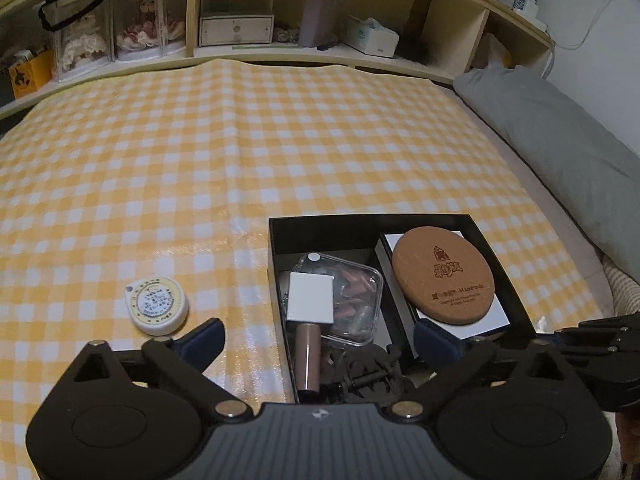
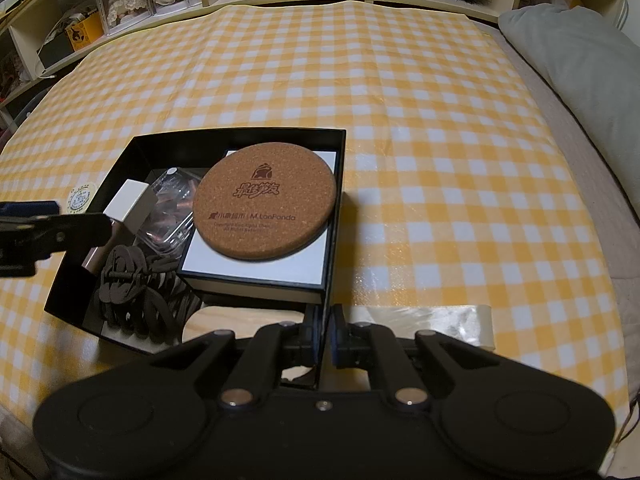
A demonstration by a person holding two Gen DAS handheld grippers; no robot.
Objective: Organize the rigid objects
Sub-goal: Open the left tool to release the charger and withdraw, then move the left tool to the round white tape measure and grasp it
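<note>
Surface: a bed covered by a yellow-and-white checked cloth [image 1: 224,152], with a grey pillow [image 1: 560,136] along its right side.
Black box [image 2: 132,152]: open-topped, resting on the cloth.
Inside the box: a round cork coaster [image 2: 264,200] lies on a white-topped flat box [image 2: 256,268]; beside them a clear plastic case [image 1: 356,292], a small white block [image 1: 311,297], a brown tube [image 1: 309,356] and a dark clip-like item [image 2: 132,280].
Tape measure [image 1: 158,306]: round, white, on the cloth just left of the black box, outside it.
Left gripper [image 1: 316,340]: fingers spread wide and holding nothing, over the box's near left part.
Right gripper [image 2: 325,332]: fingers clenched on the black box's near right wall.
Background: wooden shelves [image 1: 440,20] holding boxes and jars.
</note>
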